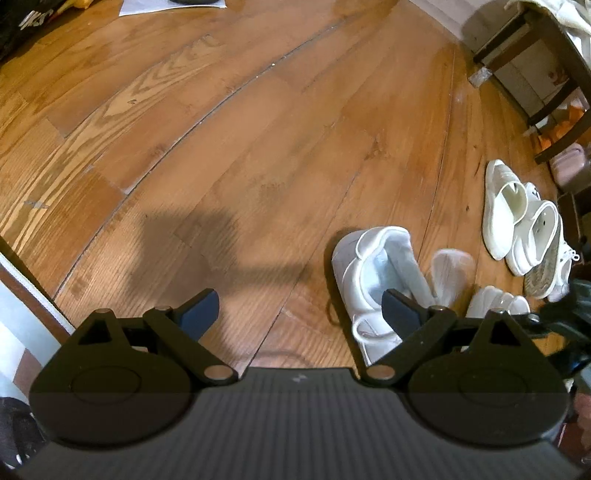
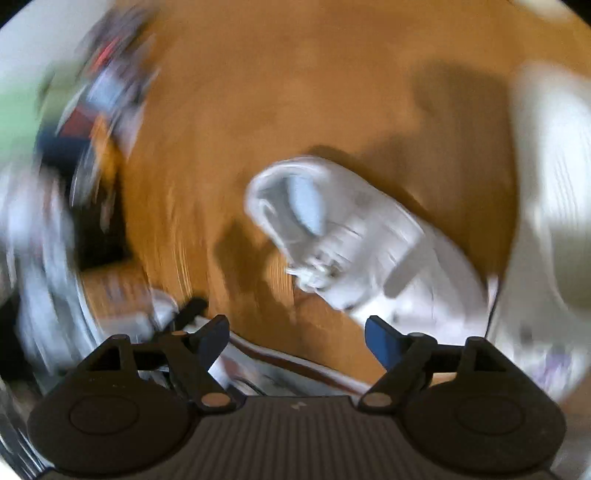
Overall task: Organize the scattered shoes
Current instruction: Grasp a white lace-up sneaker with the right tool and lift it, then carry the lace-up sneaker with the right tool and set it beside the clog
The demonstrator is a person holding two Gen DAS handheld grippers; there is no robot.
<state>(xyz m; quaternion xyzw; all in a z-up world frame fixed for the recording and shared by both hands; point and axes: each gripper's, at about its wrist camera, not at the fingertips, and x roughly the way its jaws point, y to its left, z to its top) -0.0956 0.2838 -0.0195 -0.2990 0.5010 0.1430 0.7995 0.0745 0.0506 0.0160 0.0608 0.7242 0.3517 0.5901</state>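
Observation:
A white lace-up sneaker (image 1: 373,280) stands on the wooden floor, its heel opening facing the left wrist view. My left gripper (image 1: 299,312) is open above the floor, its right finger in front of that sneaker, nothing between the pads. A second white sneaker (image 1: 495,301) lies just right of it, partly blurred. A pair of white slip-ons (image 1: 517,221) and another sneaker on its side (image 1: 550,273) lie further right. In the blurred right wrist view, my right gripper (image 2: 297,338) is open over the floor, with the white sneaker (image 2: 343,232) beyond its tips, apart from them.
A dark wooden furniture frame (image 1: 546,92) with pink slippers (image 1: 569,162) under it stands at the far right. White paper (image 1: 173,5) lies at the top edge. A dark bag (image 1: 22,22) sits top left. Blurred clutter (image 2: 99,110) fills the right wrist view's left side.

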